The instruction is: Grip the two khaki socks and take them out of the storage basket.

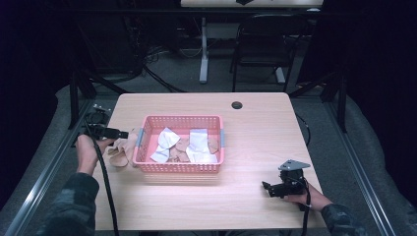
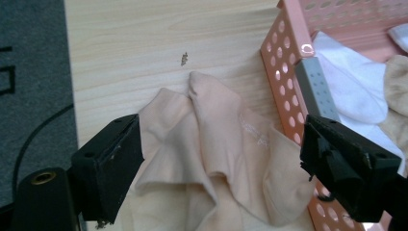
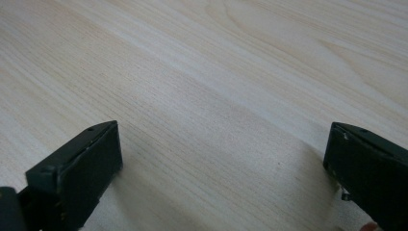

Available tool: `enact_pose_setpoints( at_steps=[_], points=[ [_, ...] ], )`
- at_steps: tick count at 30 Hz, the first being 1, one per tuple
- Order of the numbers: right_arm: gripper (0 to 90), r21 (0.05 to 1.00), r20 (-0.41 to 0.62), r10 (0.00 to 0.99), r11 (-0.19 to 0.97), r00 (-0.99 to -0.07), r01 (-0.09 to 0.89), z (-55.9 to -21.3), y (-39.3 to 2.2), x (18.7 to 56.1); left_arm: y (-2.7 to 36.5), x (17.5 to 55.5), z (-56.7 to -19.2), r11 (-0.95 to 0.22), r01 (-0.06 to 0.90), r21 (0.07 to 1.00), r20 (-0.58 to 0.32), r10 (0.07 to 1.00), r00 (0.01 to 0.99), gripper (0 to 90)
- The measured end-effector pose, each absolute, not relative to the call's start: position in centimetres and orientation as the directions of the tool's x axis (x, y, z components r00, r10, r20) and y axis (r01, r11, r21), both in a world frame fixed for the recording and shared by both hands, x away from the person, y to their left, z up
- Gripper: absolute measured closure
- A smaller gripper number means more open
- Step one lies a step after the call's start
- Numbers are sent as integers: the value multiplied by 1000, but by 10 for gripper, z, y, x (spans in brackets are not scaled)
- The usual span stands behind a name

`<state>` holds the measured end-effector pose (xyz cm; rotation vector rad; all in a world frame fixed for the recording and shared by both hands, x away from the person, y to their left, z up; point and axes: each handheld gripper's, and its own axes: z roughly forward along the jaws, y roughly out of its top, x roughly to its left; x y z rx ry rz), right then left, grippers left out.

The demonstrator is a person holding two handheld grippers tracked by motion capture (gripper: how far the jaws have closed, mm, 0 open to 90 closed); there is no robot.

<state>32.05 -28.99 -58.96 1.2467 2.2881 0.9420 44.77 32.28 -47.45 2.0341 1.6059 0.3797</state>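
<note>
My left tool (image 2: 211, 163) hangs wide apart straddling the beige socks (image 2: 211, 159) just left of the pink basket (image 1: 179, 168); right tool (image 1: 274, 188) gapes idle, well apart

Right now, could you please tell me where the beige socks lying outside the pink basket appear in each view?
High view: the beige socks lie on the table, left of the pink basket, beside the left hand-held gripper.
Left gripper view: lower centre, between the open jaws.
Right gripper view: bare wooden table; the socks are not in it.
Shared landmark: the basket's wall with its grey handle.
</note>
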Motion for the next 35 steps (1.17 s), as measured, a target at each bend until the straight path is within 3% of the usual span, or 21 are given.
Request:
enact_pose_setpoints(
  at_steps=[7, 16, 24, 27, 35],
  points=[
    [0, 708, 1, 846, 376, -534, 597, -590, -289, 320, 322, 403, -463, -244, 771, 588, -1, 953, 302, 113],
    [0, 709, 1, 846, 376, -533, 597, -590, -289, 320, 316, 365, -485, -260, 760, 595, -9, 944, 330, 71],
    [0, 709, 1, 846, 376, -533, 597, -590, -289, 320, 305, 328, -527, -248, 770, 588, -24, 946, 323, 66],
    [0, 709, 1, 846, 375, -533, 597, -590, -289, 320, 302, 324, -538, -277, 791, 546, -9, 942, 336, 56],
    [0, 711, 5, 846, 372, -534, 597, -590, -289, 319, 296, 331, -541, -284, 787, 548, -22, 935, 353, 33]
  ],
)
